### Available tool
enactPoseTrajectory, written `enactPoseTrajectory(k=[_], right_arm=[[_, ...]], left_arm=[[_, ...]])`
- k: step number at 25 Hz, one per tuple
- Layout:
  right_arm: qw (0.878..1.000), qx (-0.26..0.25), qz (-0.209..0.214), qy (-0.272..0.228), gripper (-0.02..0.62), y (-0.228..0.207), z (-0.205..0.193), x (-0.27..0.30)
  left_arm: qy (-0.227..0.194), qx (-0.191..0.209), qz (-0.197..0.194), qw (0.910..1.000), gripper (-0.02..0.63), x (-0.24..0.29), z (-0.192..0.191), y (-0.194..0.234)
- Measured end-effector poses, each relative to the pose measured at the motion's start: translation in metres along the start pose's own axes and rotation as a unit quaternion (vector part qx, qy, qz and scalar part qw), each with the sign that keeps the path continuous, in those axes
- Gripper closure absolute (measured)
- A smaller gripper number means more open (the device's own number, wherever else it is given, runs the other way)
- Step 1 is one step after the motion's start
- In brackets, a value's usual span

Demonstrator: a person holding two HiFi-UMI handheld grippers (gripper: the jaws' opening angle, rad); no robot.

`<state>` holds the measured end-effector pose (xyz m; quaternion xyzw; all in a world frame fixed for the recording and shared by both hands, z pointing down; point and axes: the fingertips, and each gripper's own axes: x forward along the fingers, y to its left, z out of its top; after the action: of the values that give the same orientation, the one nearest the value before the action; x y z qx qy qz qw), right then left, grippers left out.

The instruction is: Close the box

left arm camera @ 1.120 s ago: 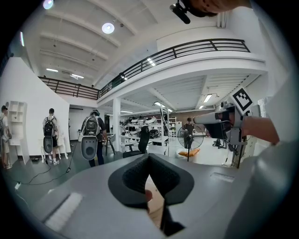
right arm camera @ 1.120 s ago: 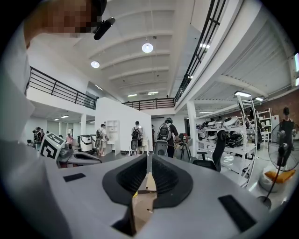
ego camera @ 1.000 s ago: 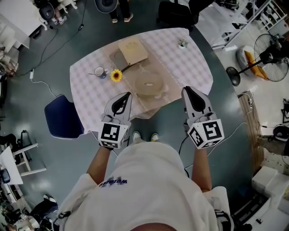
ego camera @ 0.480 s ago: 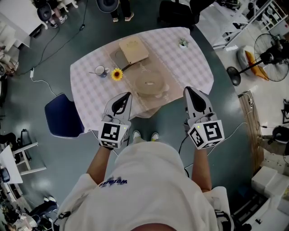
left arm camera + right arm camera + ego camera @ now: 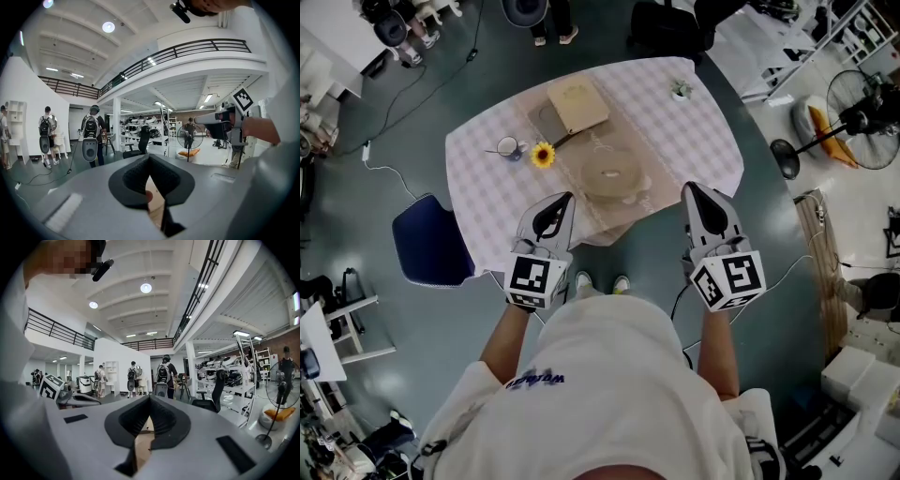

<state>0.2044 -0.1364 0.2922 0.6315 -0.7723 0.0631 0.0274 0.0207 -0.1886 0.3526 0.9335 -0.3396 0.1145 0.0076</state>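
Fingers [image 5: 551,220] of left gripper [image 5: 563,199] and right gripper [image 5: 690,187] are clenched empty. Box [image 5: 577,105] lies at the far side of the tabletop [image 5: 694,131], well apart; probably light, bendy cardboard, best taken at a free edge.

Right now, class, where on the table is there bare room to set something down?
Bare cloth right of the round dish, nearer than the small plant; also the left corner nearer than the cup. Crowded: the middle strip with box and sunflower.
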Motion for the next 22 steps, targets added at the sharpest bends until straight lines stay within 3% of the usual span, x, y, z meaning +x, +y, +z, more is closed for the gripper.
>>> enactPoseTrajectory(k=[22], right_arm=[[1.000, 0.017, 0.002, 0.002, 0.592, -0.0004, -0.0021, 0.0008]], left_arm=[[0.005, 0.001, 0.001, 1.0000, 0.604, 0.0002, 0.0020, 0.0025]])
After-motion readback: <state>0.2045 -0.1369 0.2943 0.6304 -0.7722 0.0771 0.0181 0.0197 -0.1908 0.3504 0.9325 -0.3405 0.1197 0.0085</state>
